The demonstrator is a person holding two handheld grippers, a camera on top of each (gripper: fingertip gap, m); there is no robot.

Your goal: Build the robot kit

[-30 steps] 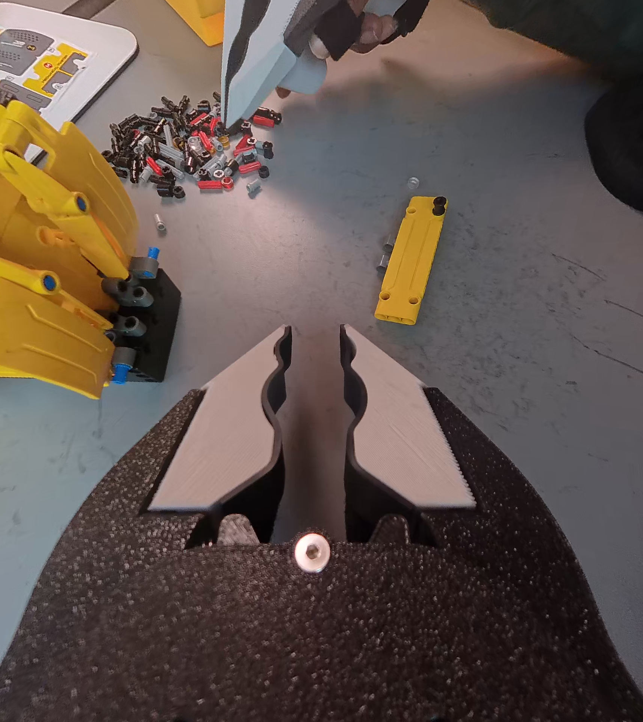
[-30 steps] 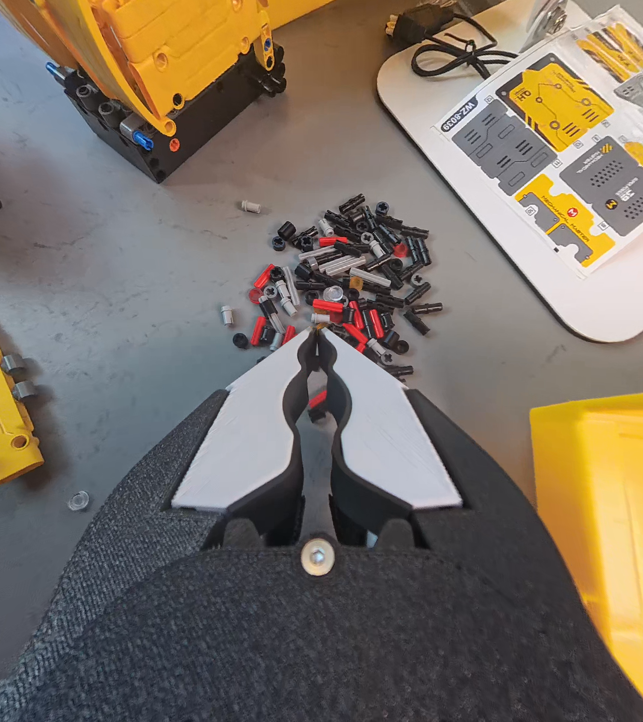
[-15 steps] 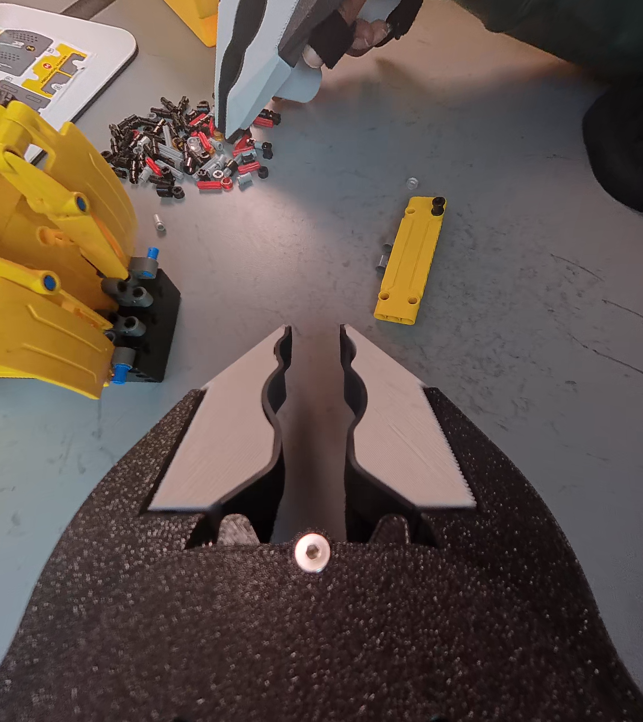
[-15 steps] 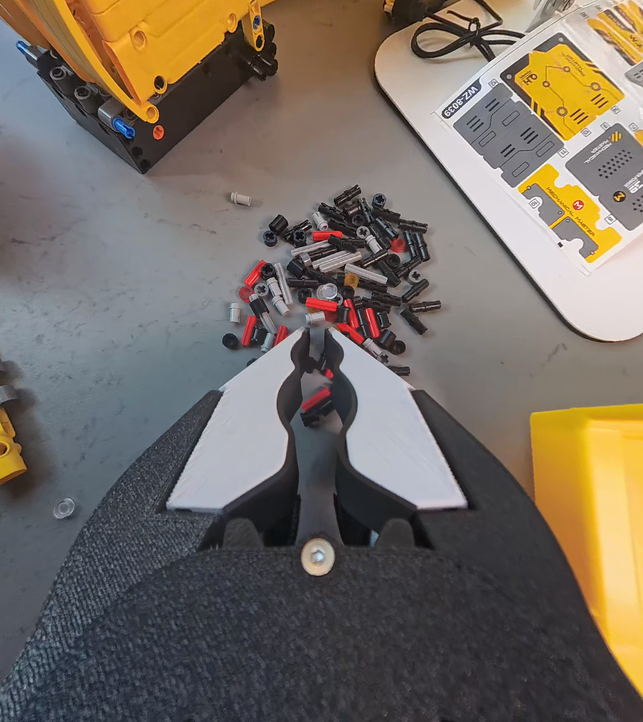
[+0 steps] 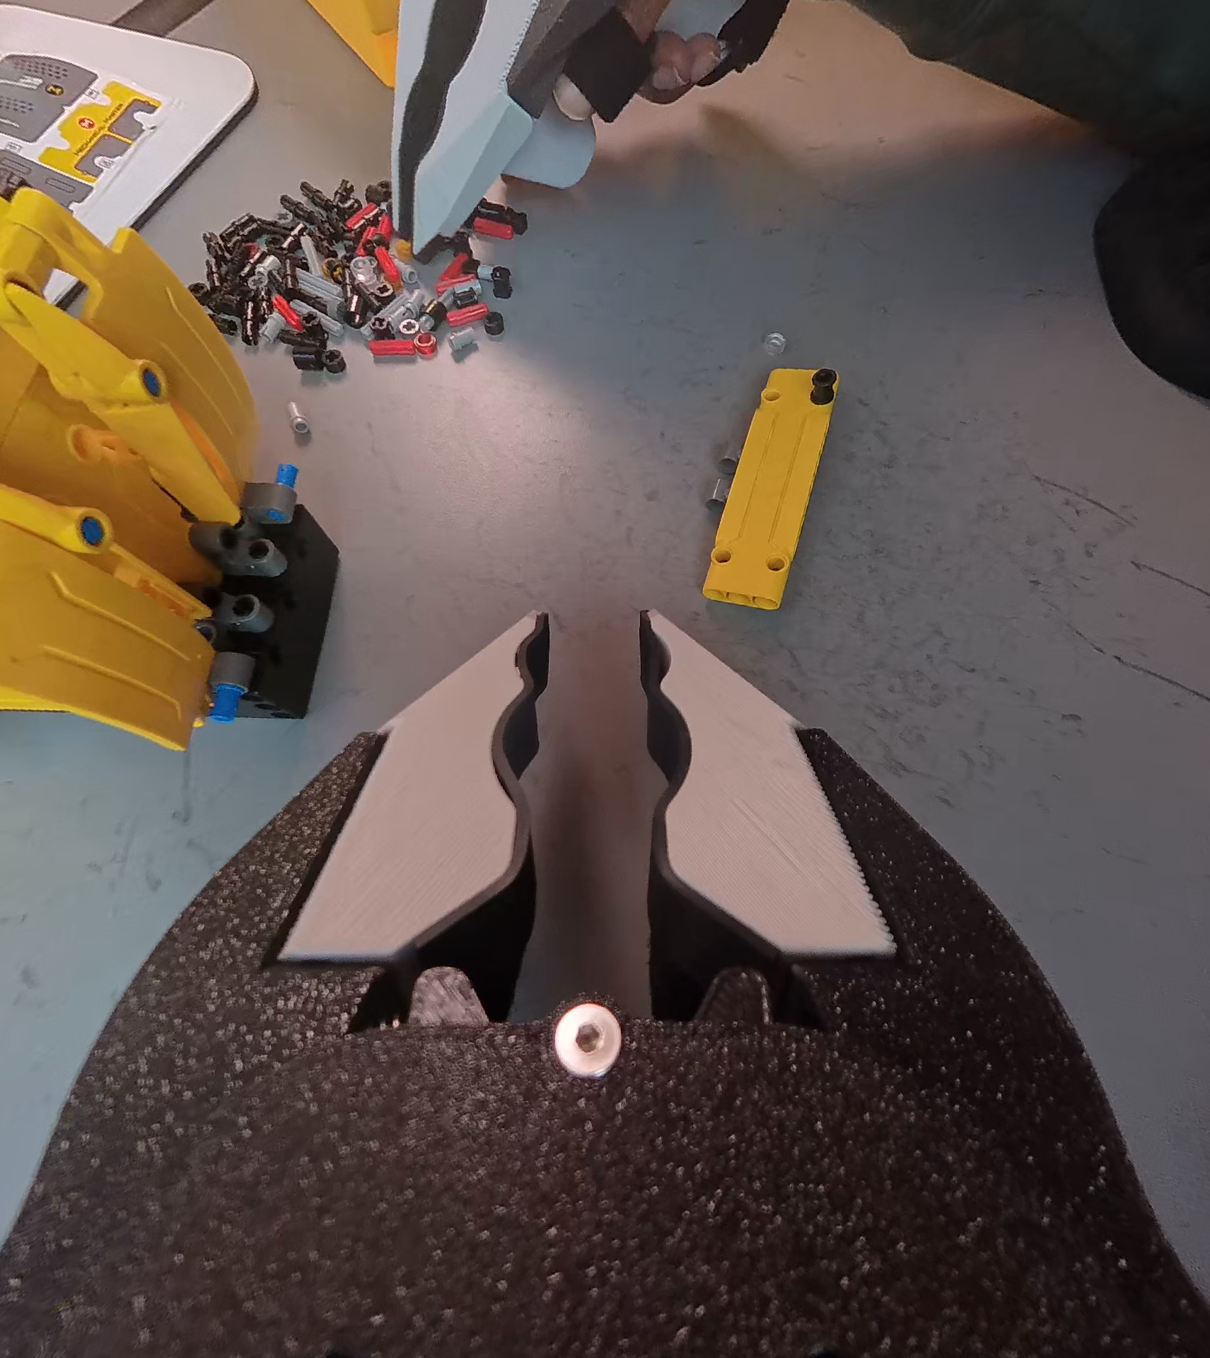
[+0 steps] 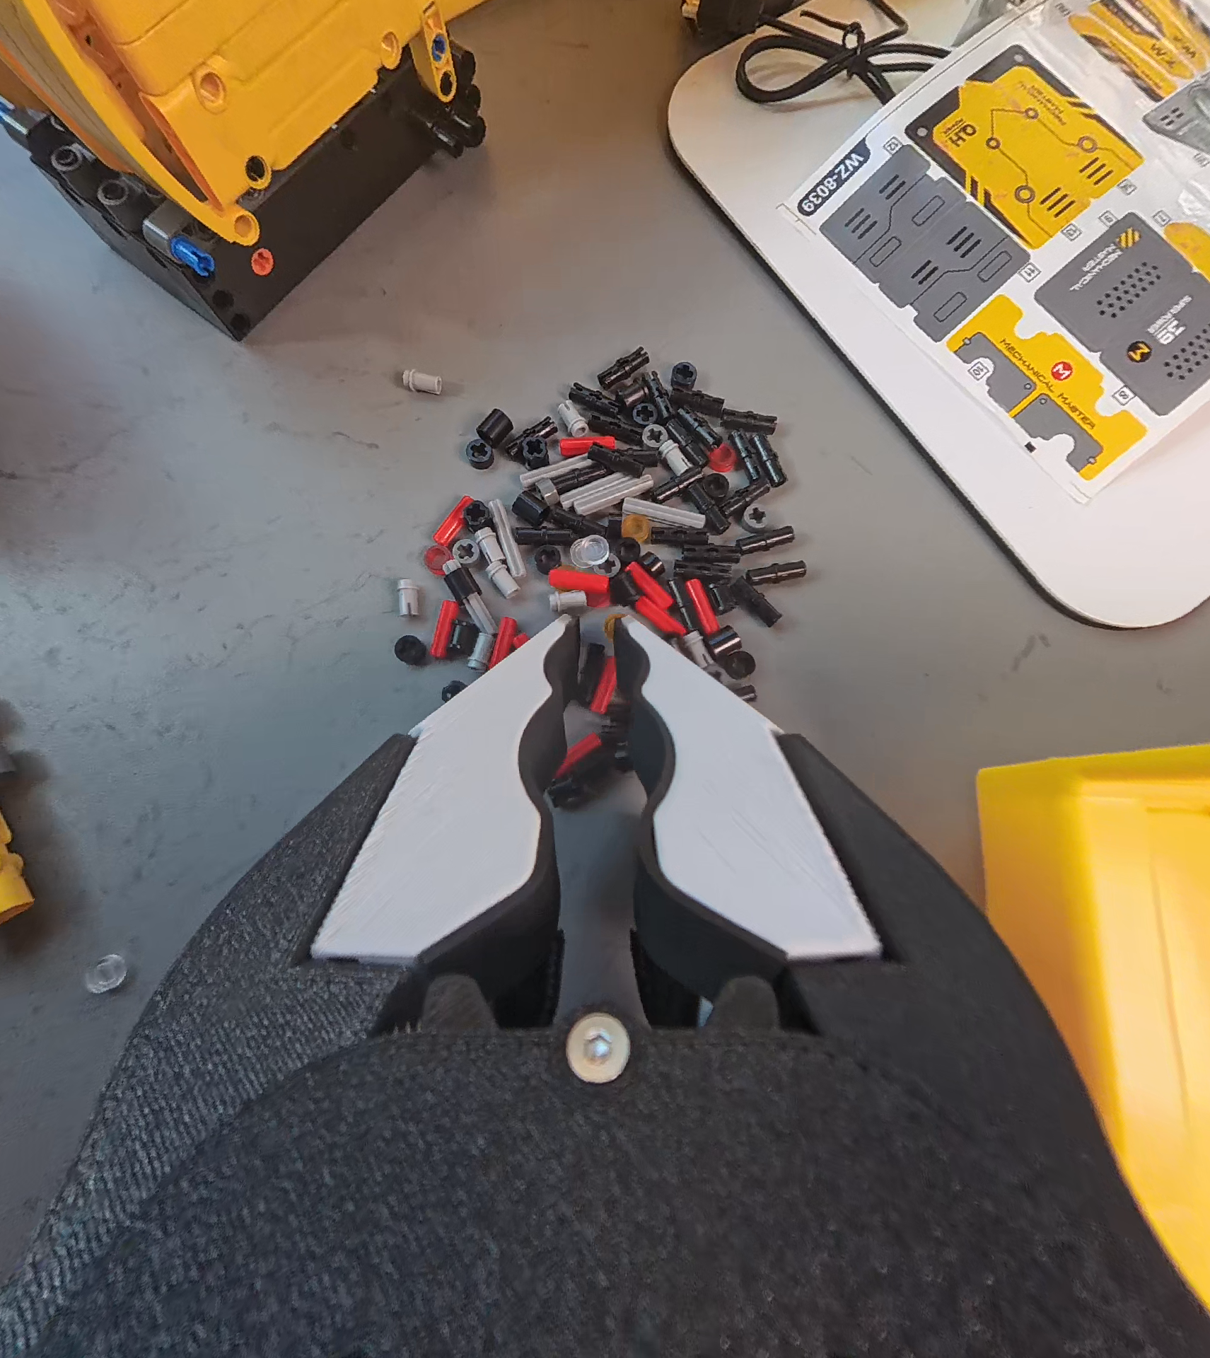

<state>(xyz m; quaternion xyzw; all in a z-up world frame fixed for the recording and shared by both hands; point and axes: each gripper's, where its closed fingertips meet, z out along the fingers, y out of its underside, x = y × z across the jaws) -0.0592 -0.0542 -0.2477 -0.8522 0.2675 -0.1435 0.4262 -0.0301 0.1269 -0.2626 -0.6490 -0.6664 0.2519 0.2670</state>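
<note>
A: At the near edge of the pin pile (image 6: 631,500), right gripper (image 6: 596,624) has its tips down among the pieces. Jaws show a narrow gap; red and black pins lie on the table (image 6: 183,514) between the fingers. An amber stud (image 6: 613,624) sits right at the tips.

B: Pinched?

A: Cannot tell; nothing is visibly lifted.

B: Left gripper (image 5: 593,624)?

A: Jaws apart, empty, over bare table between the yellow model (image 5: 73,514) and the flat yellow panel (image 5: 771,492), touching neither and well apart from the pile.

B: Surroundings?

A: Sticker sheet (image 6: 1028,257) lies beyond the pile, yellow bin (image 6: 1138,955) at right.
</note>
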